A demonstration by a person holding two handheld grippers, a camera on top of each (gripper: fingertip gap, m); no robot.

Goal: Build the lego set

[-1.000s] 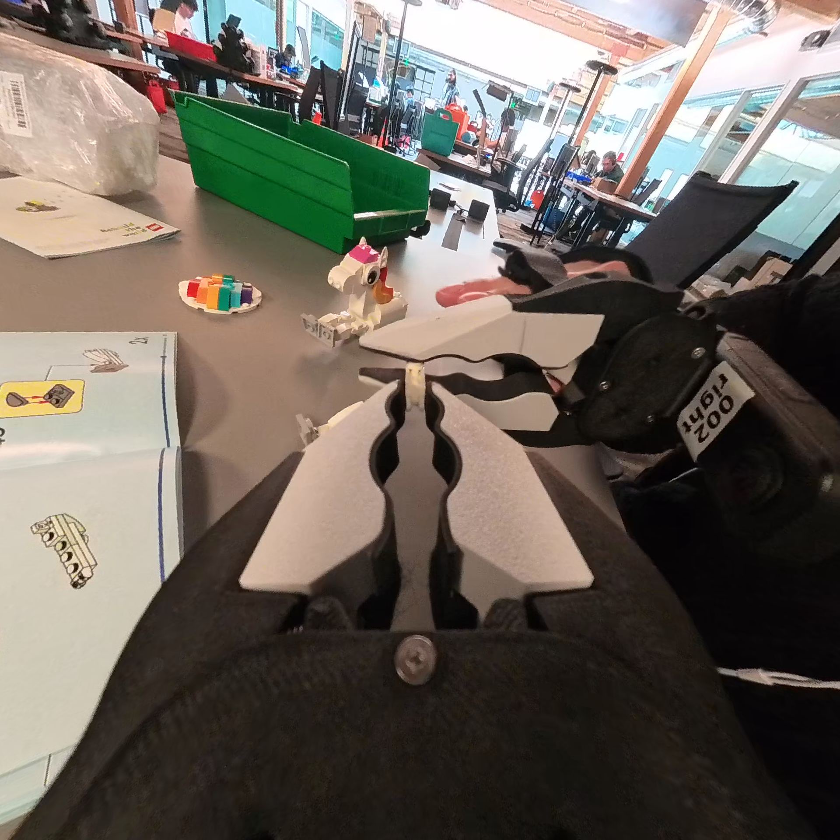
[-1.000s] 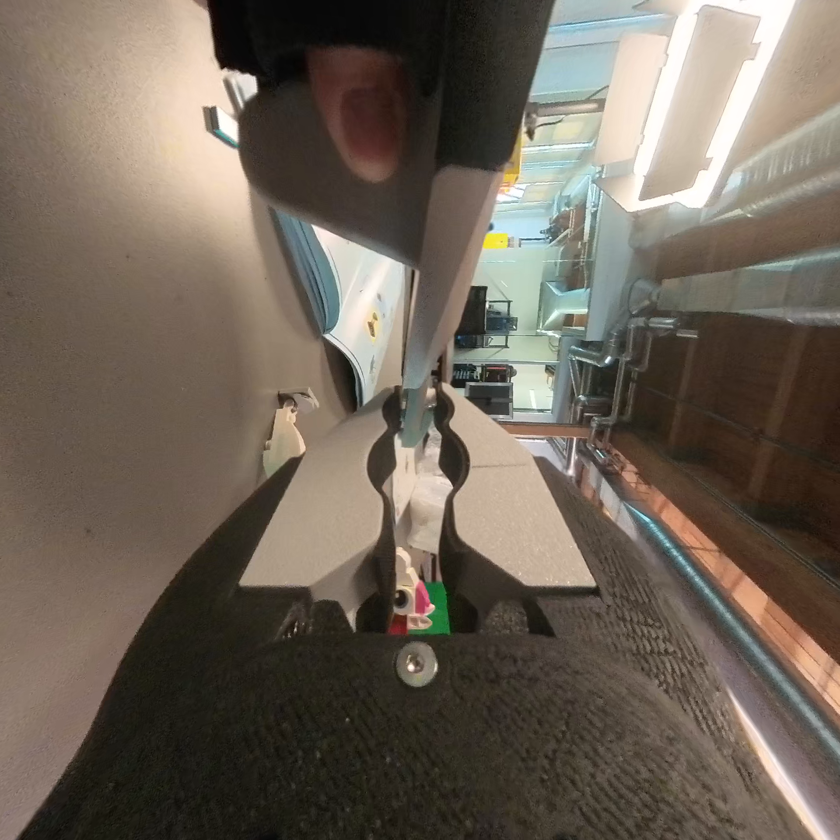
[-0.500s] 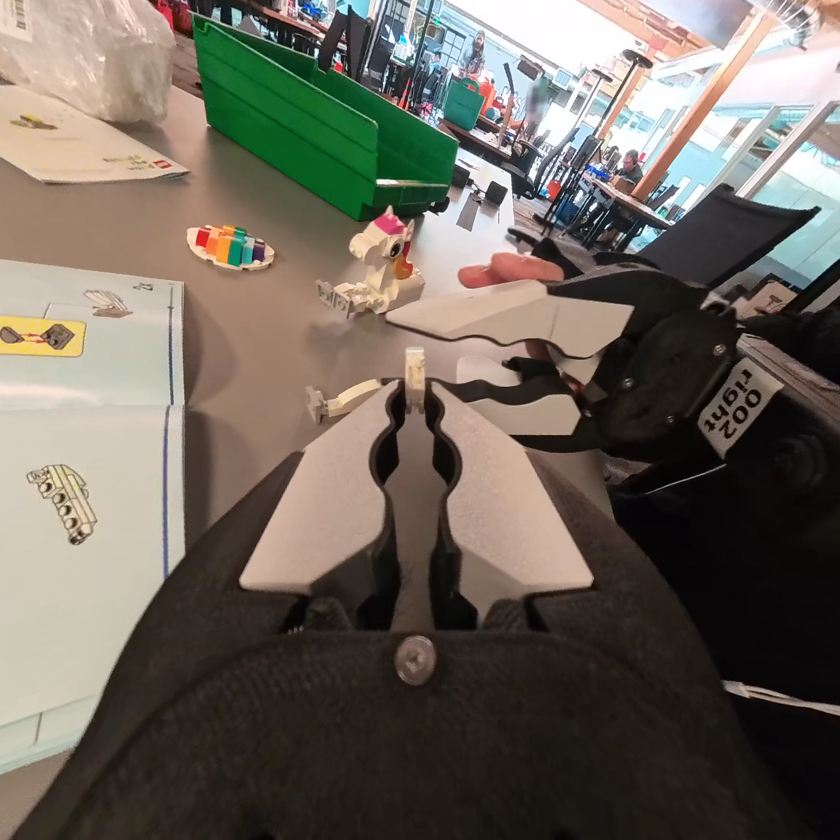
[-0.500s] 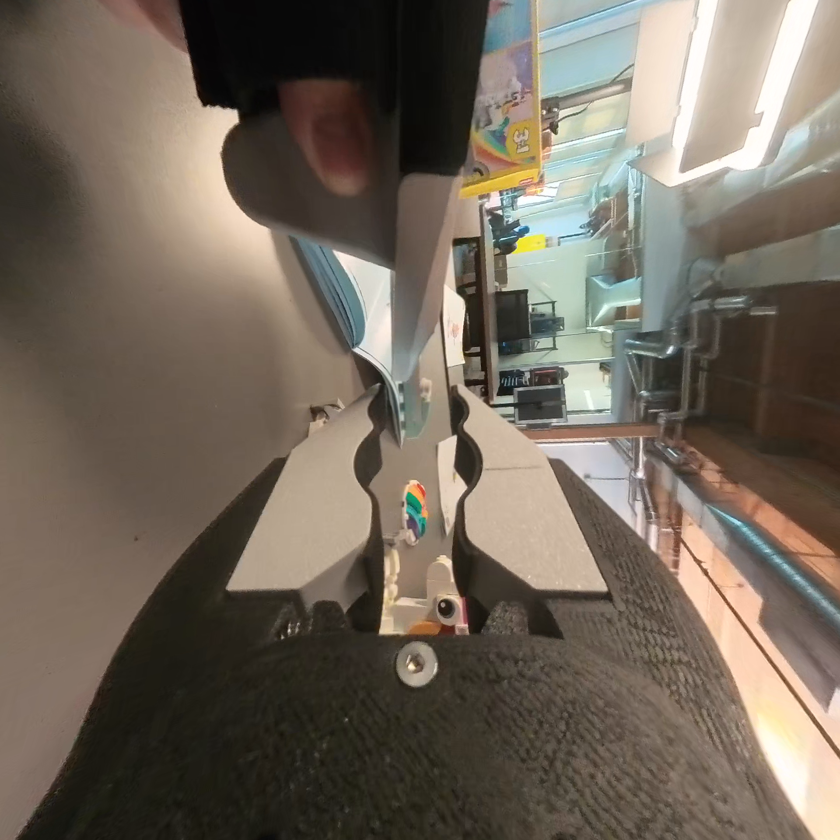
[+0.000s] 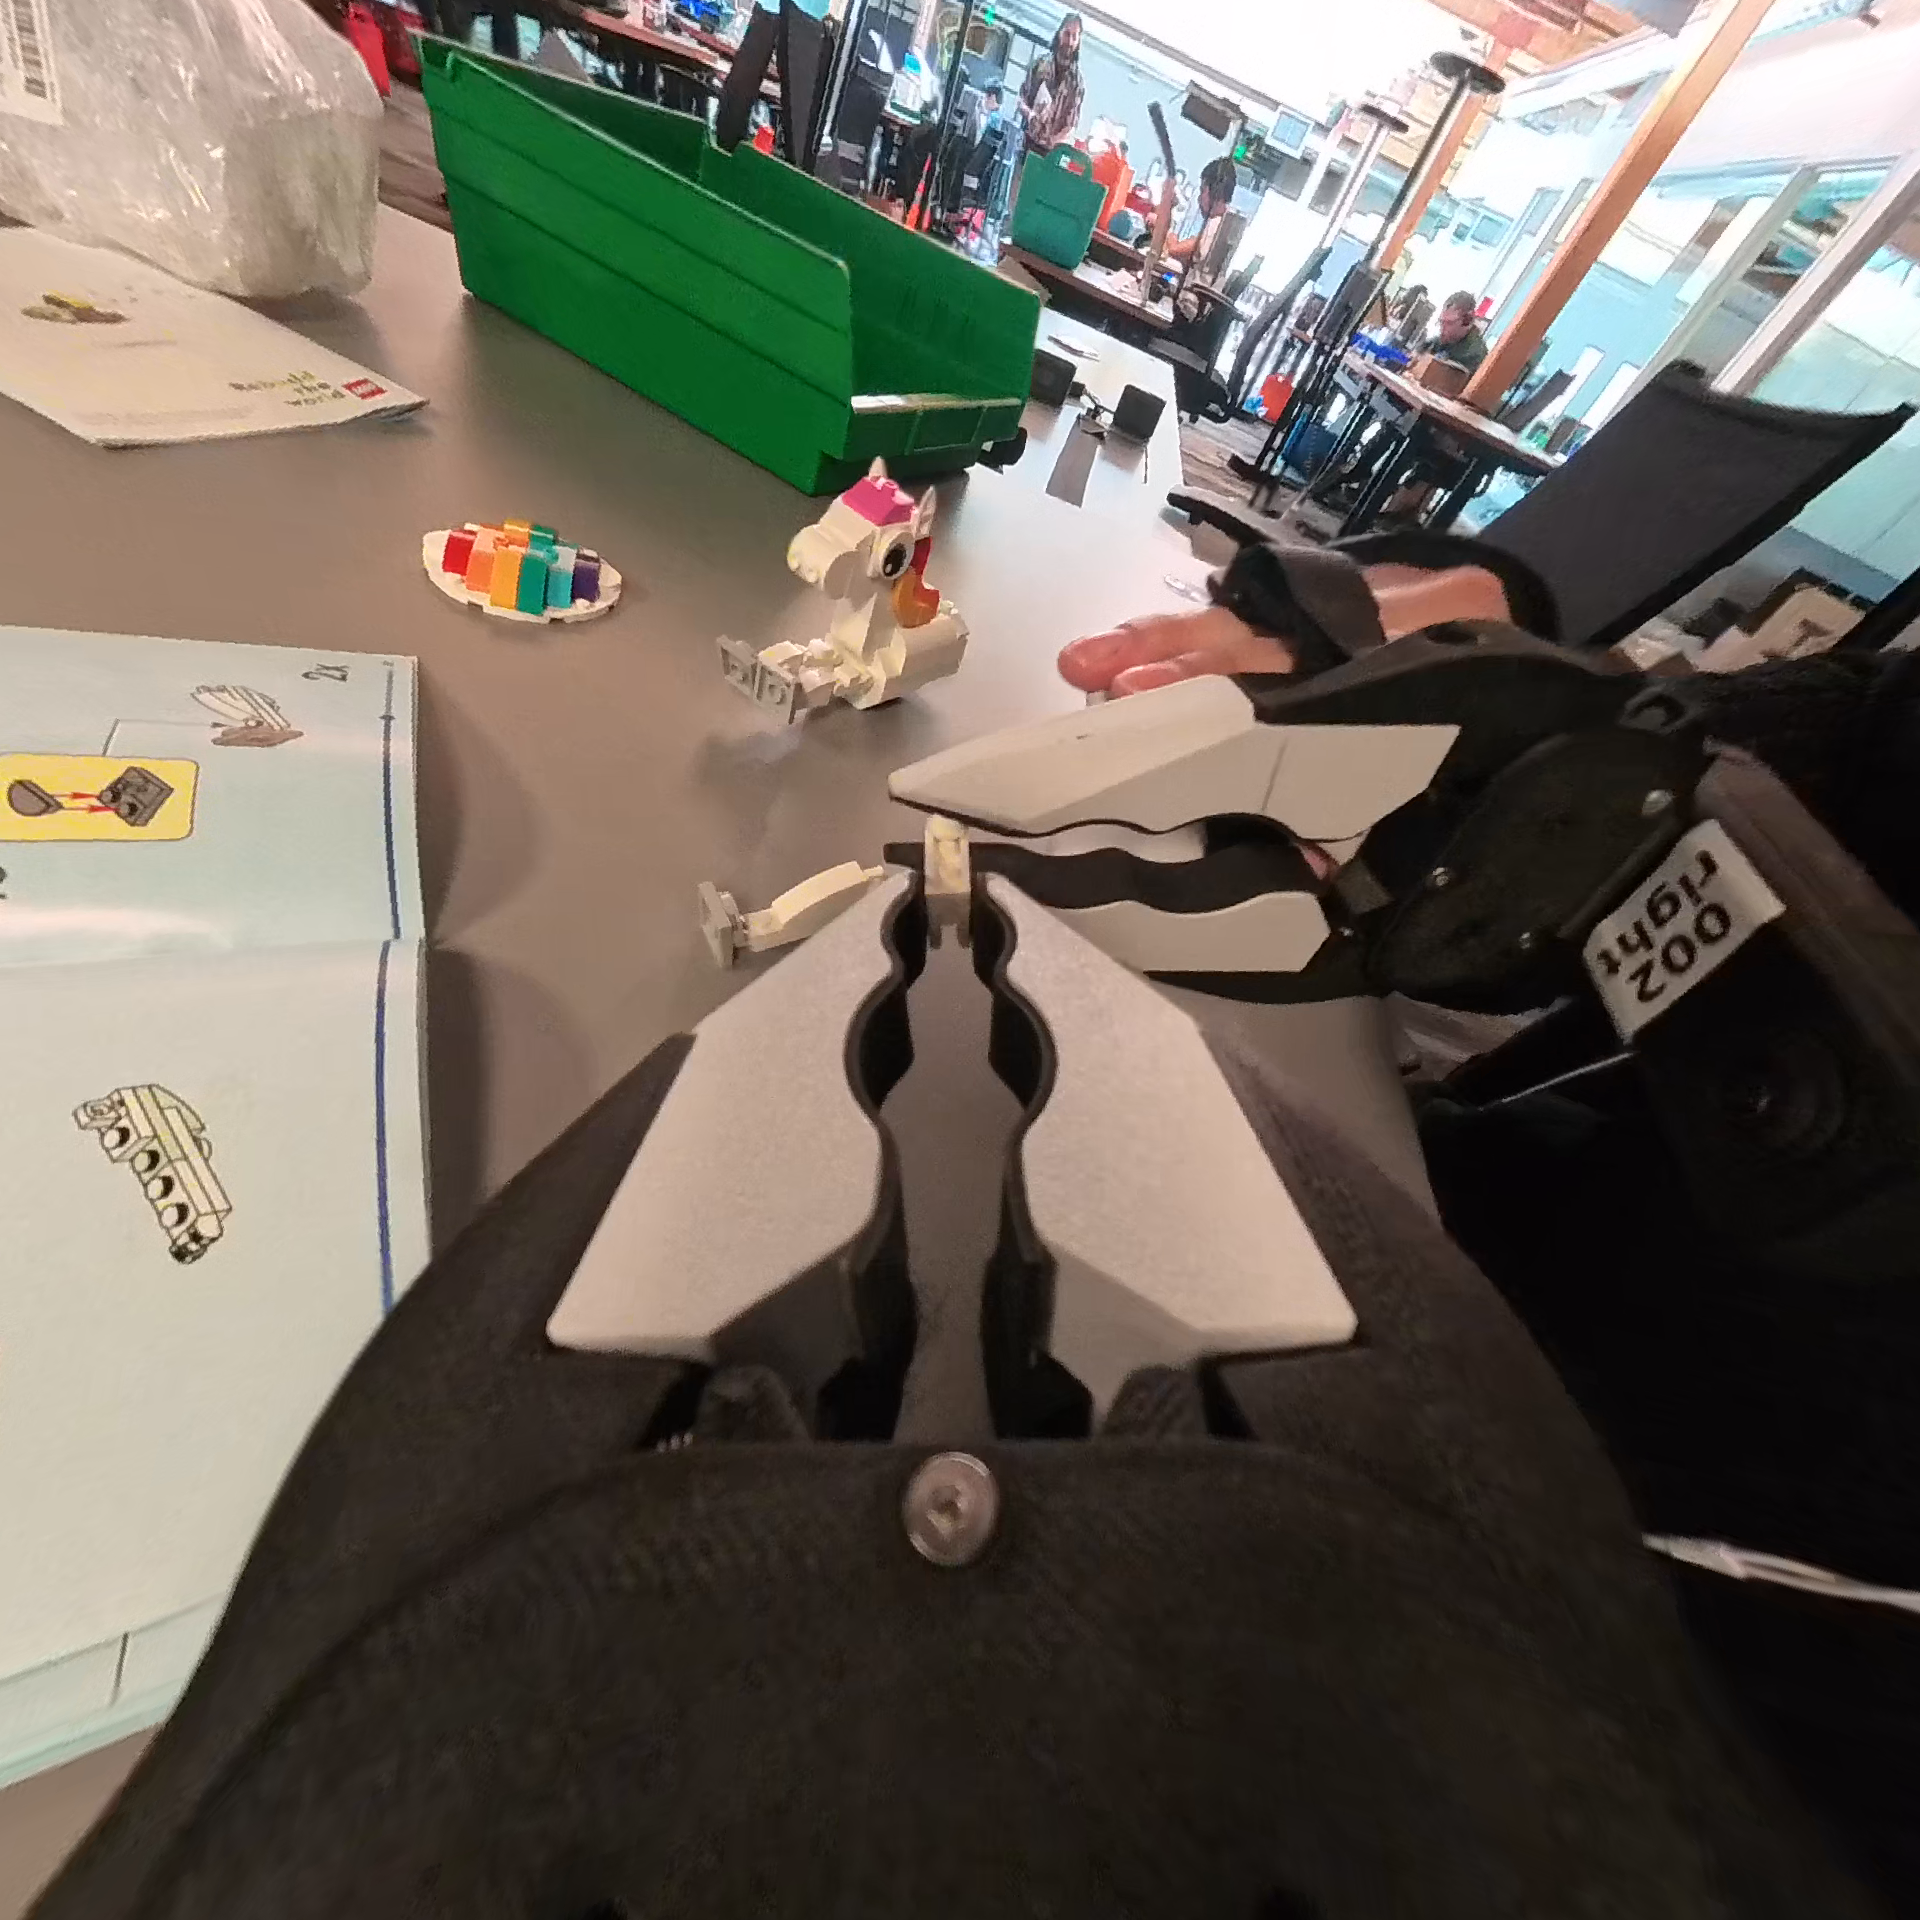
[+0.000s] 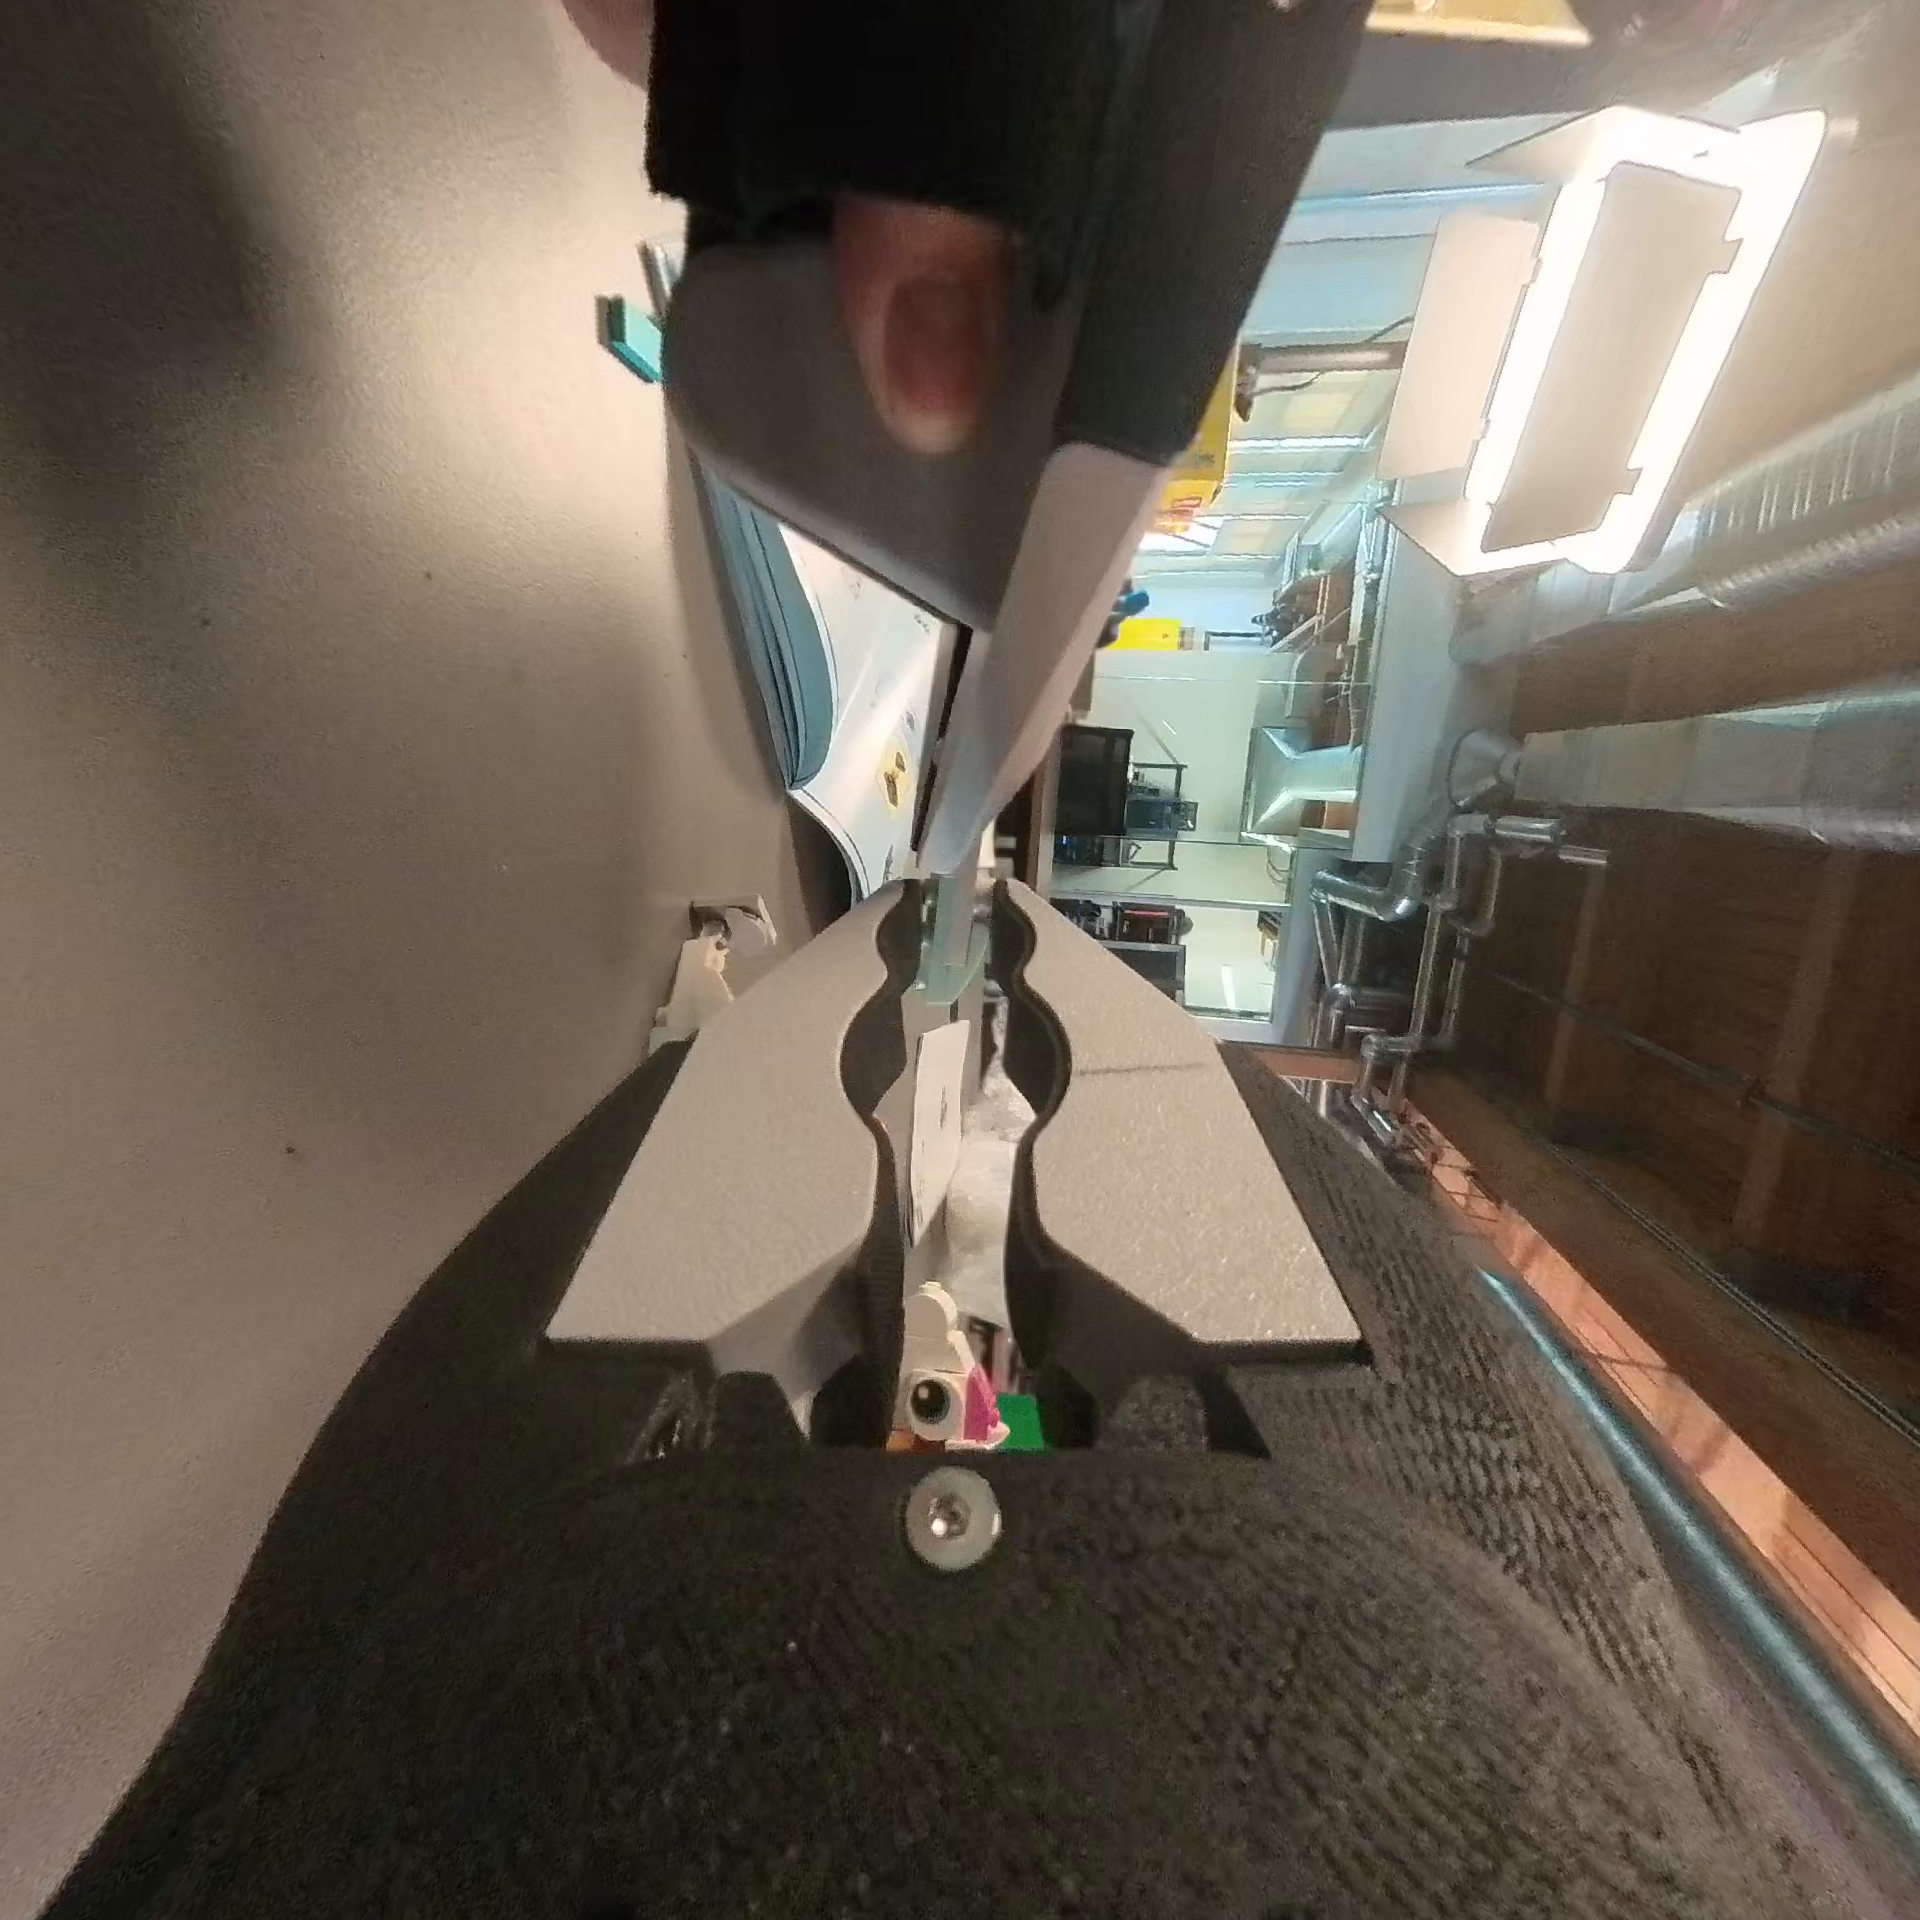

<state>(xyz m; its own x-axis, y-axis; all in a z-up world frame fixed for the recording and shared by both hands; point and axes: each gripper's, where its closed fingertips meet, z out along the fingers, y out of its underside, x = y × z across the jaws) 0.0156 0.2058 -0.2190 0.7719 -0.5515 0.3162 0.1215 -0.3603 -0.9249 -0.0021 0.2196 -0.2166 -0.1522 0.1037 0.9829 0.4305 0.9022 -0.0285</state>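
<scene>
My left gripper (image 5: 945,896) is shut on a small white lego piece (image 5: 945,868) and holds it upright just above the grey table (image 5: 582,790). My right gripper (image 6: 956,906) reaches in from the right in the left wrist view (image 5: 900,827), its jaws closed on the top of the same piece (image 6: 948,940). A white wing sub-assembly (image 5: 795,914) lies on the table just left of my left fingertips and also shows in the right wrist view (image 6: 709,971). The white unicorn model (image 5: 878,613) stands farther back.
An open instruction booklet (image 5: 208,935) lies on the left. A white disc with rainbow bricks (image 5: 520,569) sits beyond it. A green bin (image 5: 727,281), a plastic bag (image 5: 177,135) and a leaflet (image 5: 187,364) are at the back. A black chair (image 5: 1683,488) stands right. The grippers are tip to tip, or close to it.
Half a second ago my right gripper's jaws stood wider apart around the piece; now they have closed on it again. My left gripper has kept its hold throughout.
</scene>
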